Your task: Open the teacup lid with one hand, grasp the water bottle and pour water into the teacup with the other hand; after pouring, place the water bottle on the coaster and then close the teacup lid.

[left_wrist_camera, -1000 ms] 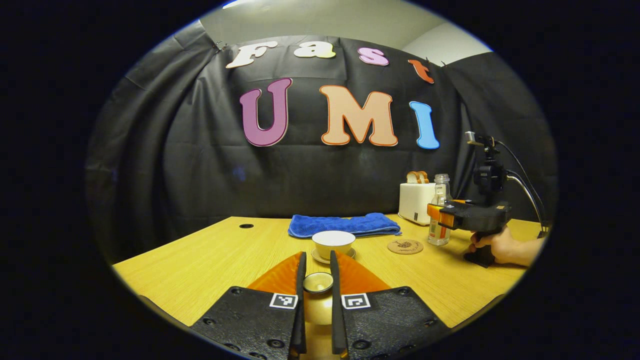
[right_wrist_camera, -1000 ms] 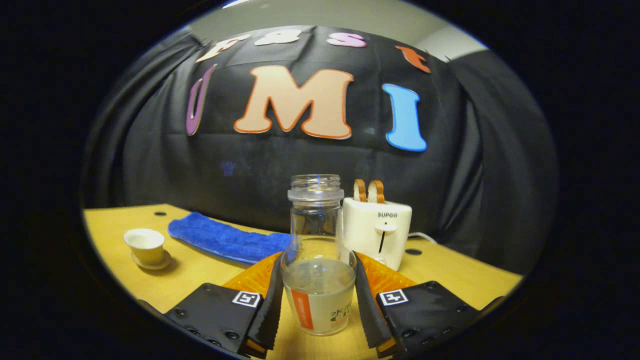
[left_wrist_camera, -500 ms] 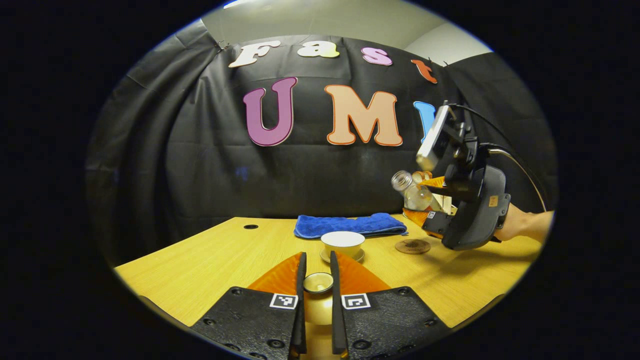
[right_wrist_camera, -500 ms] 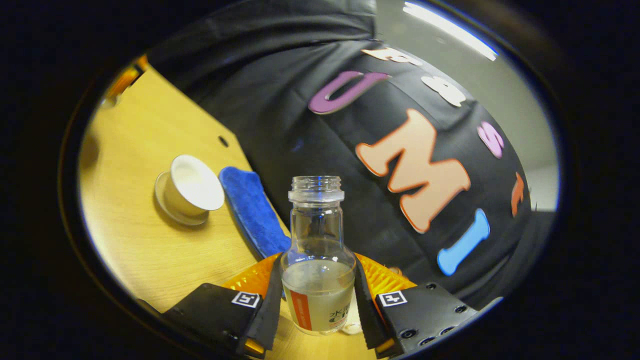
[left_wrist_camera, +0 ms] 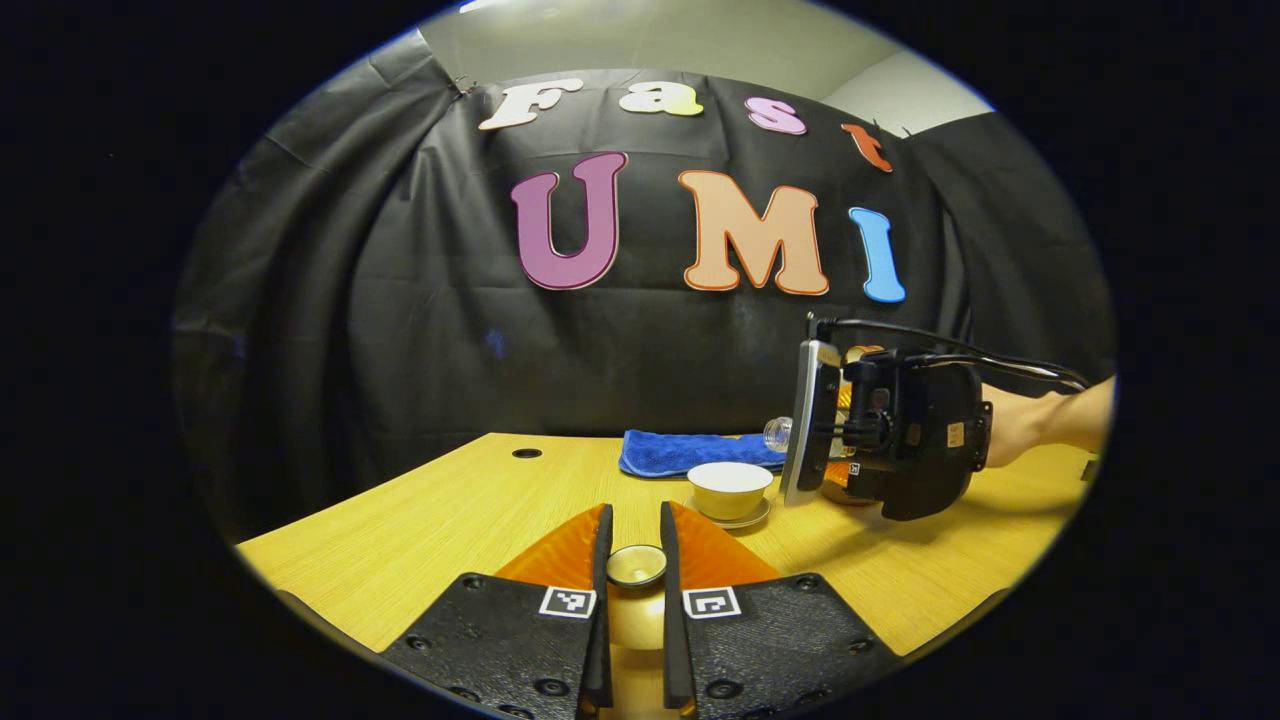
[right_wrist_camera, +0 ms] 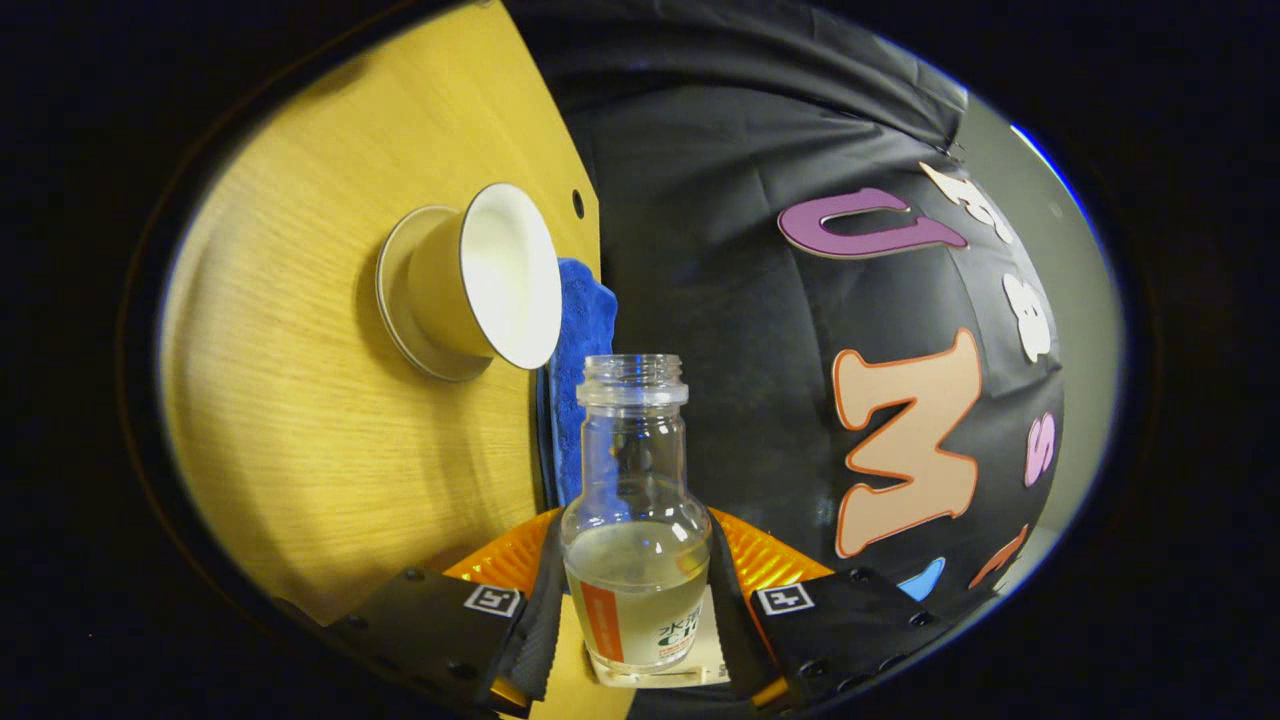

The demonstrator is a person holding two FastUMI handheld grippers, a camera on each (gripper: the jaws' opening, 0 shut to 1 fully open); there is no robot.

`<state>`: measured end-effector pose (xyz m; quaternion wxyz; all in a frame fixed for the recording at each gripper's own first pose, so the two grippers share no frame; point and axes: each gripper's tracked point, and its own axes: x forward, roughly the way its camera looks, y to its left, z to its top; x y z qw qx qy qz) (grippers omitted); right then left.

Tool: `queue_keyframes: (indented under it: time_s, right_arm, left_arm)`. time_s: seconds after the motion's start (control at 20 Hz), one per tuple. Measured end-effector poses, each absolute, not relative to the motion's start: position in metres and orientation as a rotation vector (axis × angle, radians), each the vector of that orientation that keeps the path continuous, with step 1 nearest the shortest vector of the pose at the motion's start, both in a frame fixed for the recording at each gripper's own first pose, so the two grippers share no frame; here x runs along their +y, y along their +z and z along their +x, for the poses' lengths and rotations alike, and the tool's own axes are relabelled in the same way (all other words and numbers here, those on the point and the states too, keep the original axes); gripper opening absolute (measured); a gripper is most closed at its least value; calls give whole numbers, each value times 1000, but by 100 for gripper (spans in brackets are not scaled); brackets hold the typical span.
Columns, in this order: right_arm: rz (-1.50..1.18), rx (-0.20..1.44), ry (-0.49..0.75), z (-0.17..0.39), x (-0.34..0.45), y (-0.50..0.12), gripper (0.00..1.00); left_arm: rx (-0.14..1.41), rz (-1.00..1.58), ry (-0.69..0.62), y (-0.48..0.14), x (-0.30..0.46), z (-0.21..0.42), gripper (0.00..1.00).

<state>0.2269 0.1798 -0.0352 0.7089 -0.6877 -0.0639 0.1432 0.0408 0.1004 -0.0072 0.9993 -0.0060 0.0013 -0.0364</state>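
- Since half a second ago the right gripper [left_wrist_camera: 800, 440] has dropped lower and closer to the teacup [left_wrist_camera: 729, 487], rolling the water bottle [right_wrist_camera: 636, 520] further onto its side.
- Lower centre of the left gripper view: the left gripper [left_wrist_camera: 634, 570] has both fingers clenched on the small teacup lid [left_wrist_camera: 636, 565], above the wooden table [left_wrist_camera: 430, 520].
- Right of centre there, the open teacup sits on its saucer [left_wrist_camera: 745, 518], before a blue towel [left_wrist_camera: 680, 450].
- Just right of the cup, the bottle's mouth pokes past the right gripper, near the cup's rim; a hand [left_wrist_camera: 1010, 430] holds that gripper.
- In the right gripper view both fingers grasp the bottle, with the teacup at upper left.
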Motion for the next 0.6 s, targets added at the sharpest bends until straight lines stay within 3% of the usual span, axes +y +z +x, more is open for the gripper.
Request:
queue_keyframes:
  time_s: [0.6]
  right_arm:
    - [-1846, -215, 358, 229, 197, -14, 70]
  left_arm:
    - [5, -11, -89, -7, 100, 41, 17]
